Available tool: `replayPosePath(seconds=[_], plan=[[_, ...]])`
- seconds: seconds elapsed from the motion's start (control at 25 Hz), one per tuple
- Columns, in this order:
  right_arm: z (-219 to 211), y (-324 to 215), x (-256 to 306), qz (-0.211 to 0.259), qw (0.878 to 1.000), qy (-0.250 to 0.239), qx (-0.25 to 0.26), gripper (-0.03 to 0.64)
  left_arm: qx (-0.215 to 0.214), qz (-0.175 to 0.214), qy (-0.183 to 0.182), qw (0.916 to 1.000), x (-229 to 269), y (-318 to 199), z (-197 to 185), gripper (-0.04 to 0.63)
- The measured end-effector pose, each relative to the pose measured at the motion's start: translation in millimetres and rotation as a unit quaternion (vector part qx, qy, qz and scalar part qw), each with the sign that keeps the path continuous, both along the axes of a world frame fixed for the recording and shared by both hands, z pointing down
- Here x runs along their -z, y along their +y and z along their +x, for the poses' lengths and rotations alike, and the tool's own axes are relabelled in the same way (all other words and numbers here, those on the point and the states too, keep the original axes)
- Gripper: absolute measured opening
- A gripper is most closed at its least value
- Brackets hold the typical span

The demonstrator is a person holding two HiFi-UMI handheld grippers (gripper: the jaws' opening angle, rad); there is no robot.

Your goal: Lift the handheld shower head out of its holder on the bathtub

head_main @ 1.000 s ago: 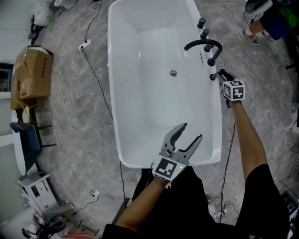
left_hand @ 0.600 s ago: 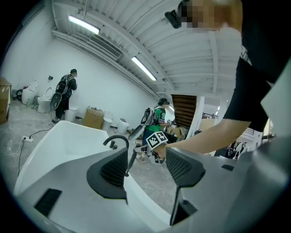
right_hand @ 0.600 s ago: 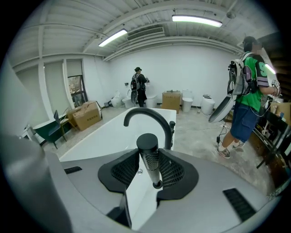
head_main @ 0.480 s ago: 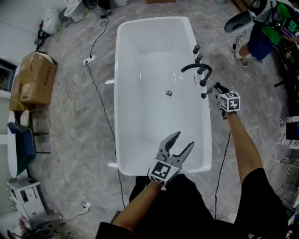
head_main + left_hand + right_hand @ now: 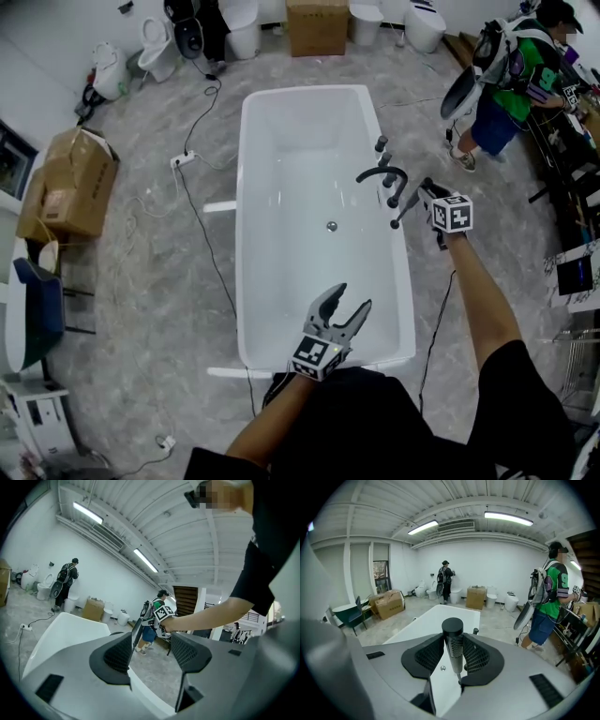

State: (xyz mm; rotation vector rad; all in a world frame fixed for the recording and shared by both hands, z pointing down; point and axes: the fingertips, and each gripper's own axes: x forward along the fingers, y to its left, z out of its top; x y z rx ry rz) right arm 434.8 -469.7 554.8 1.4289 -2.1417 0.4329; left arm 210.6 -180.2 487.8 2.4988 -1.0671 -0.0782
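Plainly, the right gripper view showed what the head view could not: the right tool (image 5: 453,657) was clamped on the shower head (image 5: 453,637), both pads pressed on the ribbed black handle, the round top standing above them; its thin lower end stood free against the white inside of the bathtub (image 5: 426,620); in the head view the same shower head was only a slanted dark rod over the tub's right rim, just beside the faucet (image 5: 380,173); the left gripper view showed the left tool (image 5: 150,651) with its jaws apart, nothing between them; the head view placed it over the tub's near end; inside the tub lay the drain (image 5: 331,226); on the floor to the left were a power strip (image 5: 180,161), a cardboard box (image 5: 70,183) and a chair (image 5: 28,302); a person in green (image 5: 511,80) stood well apart, beyond the right arm.
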Motion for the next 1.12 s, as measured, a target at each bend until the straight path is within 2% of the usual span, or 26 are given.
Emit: replayPosePath(seconds=[0.12, 0.36, 0.52, 0.72, 0.92, 1.12], plan=[[-6.9, 6.6, 31.2, 0.014, 1.000, -0.009, -0.016, 0.117, -0.005, 0.006, 0.001, 1.0000, 14.4, 6.8, -16.7, 0.241], [-2.3, 15.2, 83.3, 0.048, 0.997, -0.026, -0.051, 0.117, -0.032, 0.037, -0.025, 0.9985, 35.1, 13.2, -34.2, 0.241], [-15.3, 27.7, 96.0, 0.060, 0.998, -0.004, -0.036, 0.115, -0.043, 0.048, -0.030, 0.9975, 42.9, 21.4, -45.5, 0.241], [-19.3, 40.3, 91.9, 0.063, 0.997, -0.010, -0.040, 0.115, -0.044, 0.044, -0.044, 0.9971, 41.7, 28.5, -56.8, 0.233], [-27.2, 49.7, 80.4, 0.067, 0.997, -0.004, -0.043, 0.114, -0.035, 0.030, -0.052, 0.9976, 37.3, 31.6, -75.6, 0.124], [-37.4, 53.3, 79.0, 0.072, 0.996, -0.011, -0.044, 0.114, -0.031, 0.037, -0.068, 0.9965, 40.9, 27.8, -83.9, 0.060]])
